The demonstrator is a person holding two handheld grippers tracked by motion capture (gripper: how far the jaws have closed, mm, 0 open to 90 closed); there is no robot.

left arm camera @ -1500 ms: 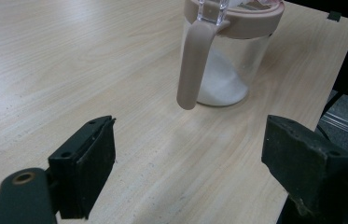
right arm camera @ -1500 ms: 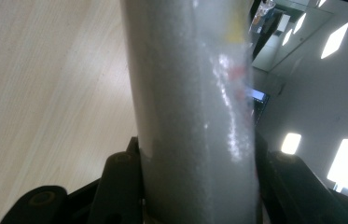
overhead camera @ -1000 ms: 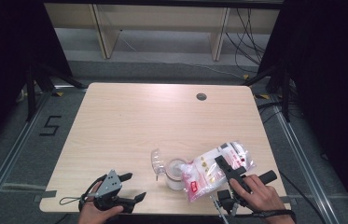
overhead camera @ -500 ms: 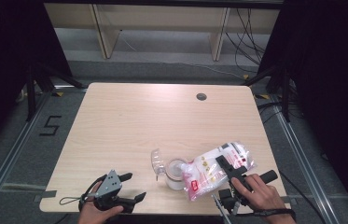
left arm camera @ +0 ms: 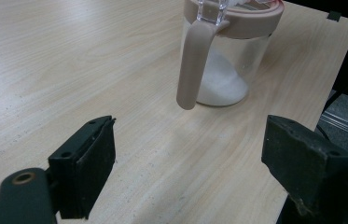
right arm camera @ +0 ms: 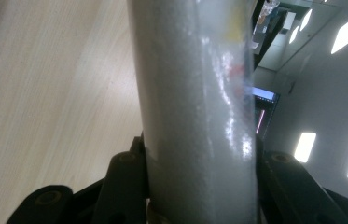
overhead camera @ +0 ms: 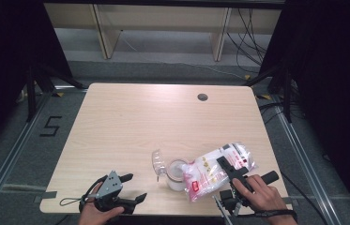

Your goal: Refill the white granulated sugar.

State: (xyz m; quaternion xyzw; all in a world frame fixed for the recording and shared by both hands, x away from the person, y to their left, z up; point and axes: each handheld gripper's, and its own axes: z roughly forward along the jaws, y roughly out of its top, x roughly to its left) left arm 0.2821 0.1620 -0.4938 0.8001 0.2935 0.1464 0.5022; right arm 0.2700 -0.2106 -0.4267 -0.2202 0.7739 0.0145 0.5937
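the bag point(overhead camera: 219, 166) is a soft, clear plastic pouch packed with white grains, printed with red marks and a red label near its lower end, plus a small dark printed patch toward its upper right corner. in the high view it lies tilted over the near right part of the table point(overhead camera: 163, 117), its lower left end resting on the rim of the jar point(overhead camera: 176, 174) and its upper end pointing away to the right. the right gripper point(overhead camera: 226, 168) is clamped on the bag across its middle, the black jaws pressing into both sides; in the right gripper view the bag point(right arm camera: 195, 107) rises between them as a glossy, pale grey column with faint yellow and red print showing through the film. the jar is a clear container with a dusty pink collar and a pink handle point(left arm camera: 191, 65) hanging down its side, and a low heap of white grains sits in its bottom point(left arm camera: 220, 86); its clear lid point(overhead camera: 156, 161) stands flipped open to the left. the left gripper point(overhead camera: 133, 187) rests at the near left edge of the table, well apart from the jar, its jaws spread wide with nothing between them, pointing toward the jar.
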